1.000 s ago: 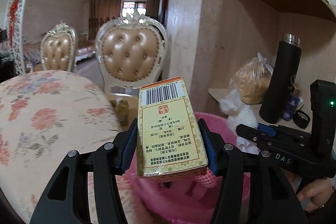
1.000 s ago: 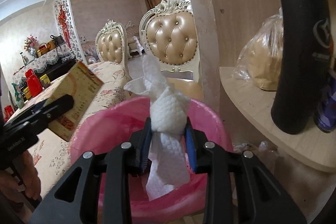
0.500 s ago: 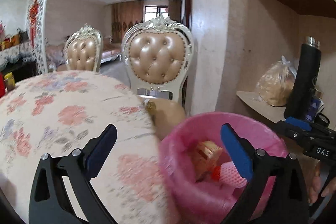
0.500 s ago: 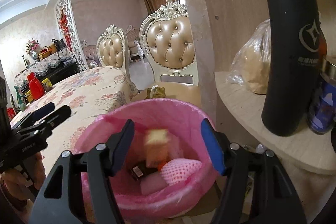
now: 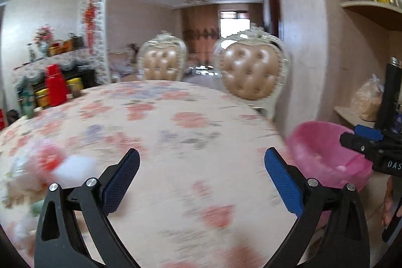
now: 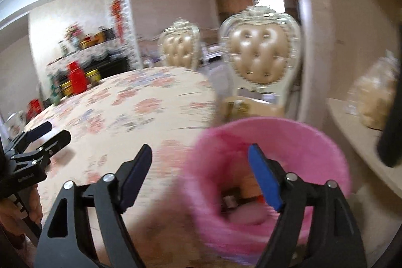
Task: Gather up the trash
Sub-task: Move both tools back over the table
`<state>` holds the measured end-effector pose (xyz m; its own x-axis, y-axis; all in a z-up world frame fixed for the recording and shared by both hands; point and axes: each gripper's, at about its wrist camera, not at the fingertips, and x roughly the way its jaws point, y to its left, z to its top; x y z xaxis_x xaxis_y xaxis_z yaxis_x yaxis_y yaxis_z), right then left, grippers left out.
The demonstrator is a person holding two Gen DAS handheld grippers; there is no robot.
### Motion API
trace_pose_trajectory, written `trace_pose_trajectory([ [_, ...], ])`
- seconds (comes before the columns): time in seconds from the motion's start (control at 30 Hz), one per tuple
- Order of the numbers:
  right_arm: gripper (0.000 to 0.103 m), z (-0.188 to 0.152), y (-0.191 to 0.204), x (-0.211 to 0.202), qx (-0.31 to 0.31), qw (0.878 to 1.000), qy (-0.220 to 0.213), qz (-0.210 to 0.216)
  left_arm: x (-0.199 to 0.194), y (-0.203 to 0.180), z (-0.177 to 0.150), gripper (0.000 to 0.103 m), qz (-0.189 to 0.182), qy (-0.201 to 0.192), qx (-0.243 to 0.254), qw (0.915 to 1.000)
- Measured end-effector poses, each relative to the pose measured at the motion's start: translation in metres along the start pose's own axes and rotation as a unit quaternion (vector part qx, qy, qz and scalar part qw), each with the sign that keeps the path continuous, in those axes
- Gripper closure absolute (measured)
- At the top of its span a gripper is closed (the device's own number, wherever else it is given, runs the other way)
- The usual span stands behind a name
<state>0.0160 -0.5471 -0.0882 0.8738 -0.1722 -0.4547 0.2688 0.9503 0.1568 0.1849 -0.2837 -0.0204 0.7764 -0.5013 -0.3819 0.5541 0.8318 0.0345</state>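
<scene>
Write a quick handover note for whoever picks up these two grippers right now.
Left tongs: open, empty, over the floral-cloth table.
Right tongs: just opened, empty, at the pink-lined trash bin.
Done: some rubbish is in the bin, too blurred to identify.
Left: blurred white and red scraps lie on the table's near-left edge; collect those next.

I'm seeing a matt floral cloth (image 5: 176, 142) covering the table and thin, glossy pink plastic lining the bin (image 6: 326, 150). I'm looking at chairs (image 5: 251, 72) showing shiny tufted leather, and pads (image 5: 281, 177) wearing rough blue rubber.
</scene>
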Motion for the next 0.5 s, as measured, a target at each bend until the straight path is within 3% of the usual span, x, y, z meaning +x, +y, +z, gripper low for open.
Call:
trace_pose_trajectory([
  [0.17, 0.022, -0.003, 0.078, 0.025, -0.034, 0.996, 0.026, 0.072, -0.042, 0.071, -0.014, 0.008, 0.072, -0.003, -0.002, 0.9974],
  [0.37, 0.022, -0.009, 0.176, 0.051, -0.083, 0.983, 0.059, 0.156, -0.085, 0.161, -0.038, 0.008, 0.165, 0.010, -0.029, 0.9857],
  [0.5, 0.022, -0.020, 0.238, 0.070, -0.119, 0.969, 0.088, 0.198, -0.107, 0.207, -0.058, 0.008, 0.192, 0.041, -0.051, 0.9793],
])
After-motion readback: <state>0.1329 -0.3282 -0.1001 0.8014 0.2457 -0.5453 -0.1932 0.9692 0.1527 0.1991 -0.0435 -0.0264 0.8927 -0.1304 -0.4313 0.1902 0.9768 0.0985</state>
